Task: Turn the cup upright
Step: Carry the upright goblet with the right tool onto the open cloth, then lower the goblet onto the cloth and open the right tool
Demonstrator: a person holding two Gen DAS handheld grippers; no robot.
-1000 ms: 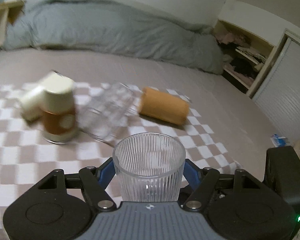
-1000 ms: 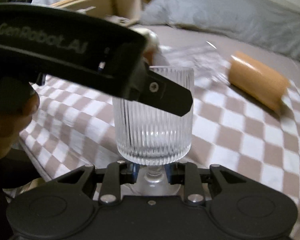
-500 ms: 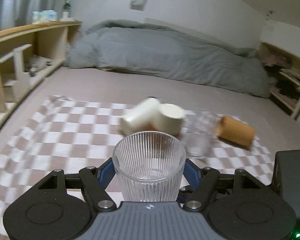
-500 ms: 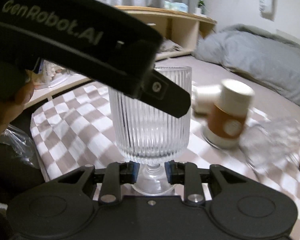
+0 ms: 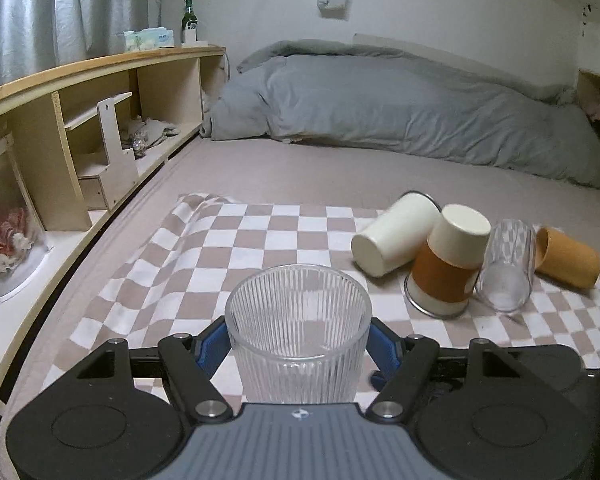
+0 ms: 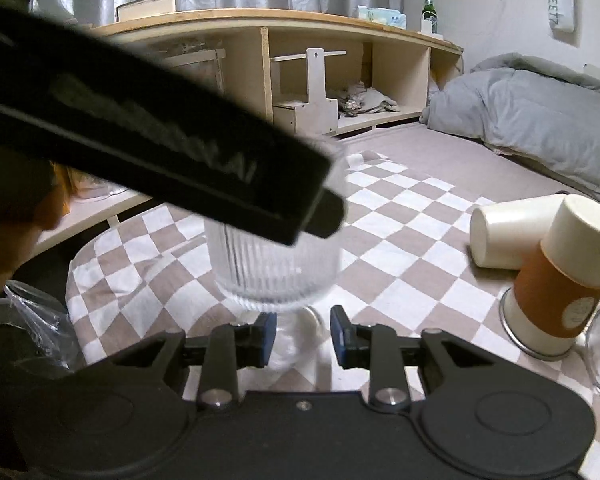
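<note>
A ribbed clear glass goblet (image 5: 298, 328) stands upright, mouth up, held in my left gripper (image 5: 298, 350), whose blue pads press its bowl from both sides. In the right wrist view the goblet (image 6: 276, 276) has its stem and foot between the pads of my right gripper (image 6: 302, 338), which stands open and apart from the stem. The left gripper's black body (image 6: 152, 160) crosses above the goblet there.
On the checkered cloth (image 5: 220, 248) lie a cream cup (image 5: 394, 240) on its side, an upside-down orange-and-cream cup (image 5: 446, 266), a clear tumbler (image 5: 506, 266) and an orange cup (image 5: 568, 258) on their sides. A wooden shelf (image 5: 100, 128) runs along the left; a grey duvet (image 5: 400, 108) lies behind.
Both grippers swung left with the goblet, so the other cups moved to the right of view. My right gripper has opened off the goblet's stem; the left one keeps hold.
</note>
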